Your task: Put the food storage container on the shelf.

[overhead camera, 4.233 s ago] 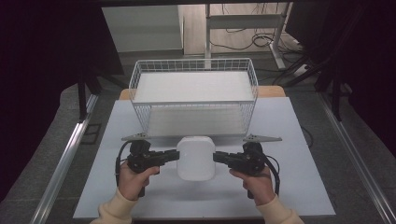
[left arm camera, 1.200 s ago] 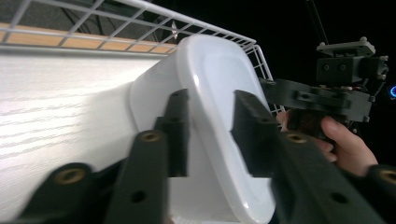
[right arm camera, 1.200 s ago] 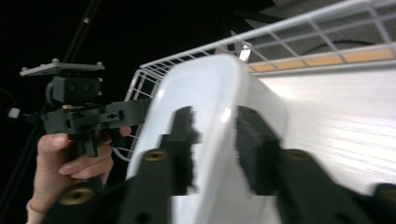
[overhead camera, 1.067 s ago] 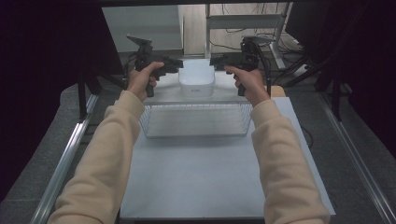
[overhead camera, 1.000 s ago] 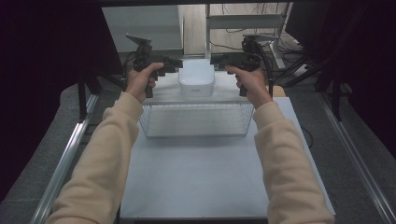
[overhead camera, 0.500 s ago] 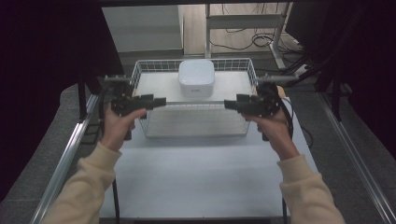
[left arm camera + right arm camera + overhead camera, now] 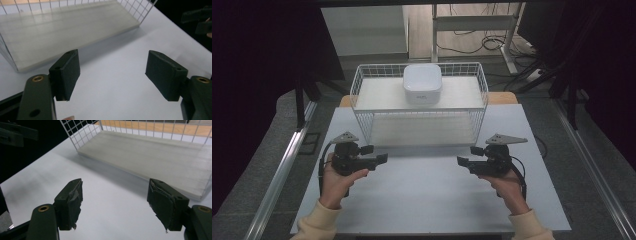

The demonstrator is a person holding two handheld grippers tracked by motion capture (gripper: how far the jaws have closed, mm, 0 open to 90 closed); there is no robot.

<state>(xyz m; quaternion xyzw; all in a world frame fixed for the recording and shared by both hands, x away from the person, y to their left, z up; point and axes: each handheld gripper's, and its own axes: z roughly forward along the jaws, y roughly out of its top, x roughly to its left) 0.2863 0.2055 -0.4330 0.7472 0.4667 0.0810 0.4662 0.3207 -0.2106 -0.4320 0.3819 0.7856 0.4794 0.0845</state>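
Observation:
A white square lidded box (image 7: 422,83) rests inside the white wire basket (image 7: 362,85), at the middle of its far side. Both grippers are held low over the white table, in front of the basket. My left gripper (image 7: 383,158) is at the left, open and empty, pointing right. Facing it from the right is my right gripper (image 7: 461,161), also open with nothing between its jaws. In the left gripper view the left gripper (image 7: 112,75) frames bare table beside the basket's pale floor (image 7: 62,32). The right gripper (image 7: 115,202) likewise frames bare table near the basket (image 7: 82,135).
The white table (image 7: 427,200) has free room between and in front of the grippers. Its wooden edge (image 7: 504,97) shows behind the basket. Metal rails (image 7: 282,165) run along both sides, and desk legs and cables (image 7: 472,30) lie on the floor beyond.
The box was carried from the table front into the basket and let go. Both hands have since drawn back toward the near side and lowered, grippers open and empty.

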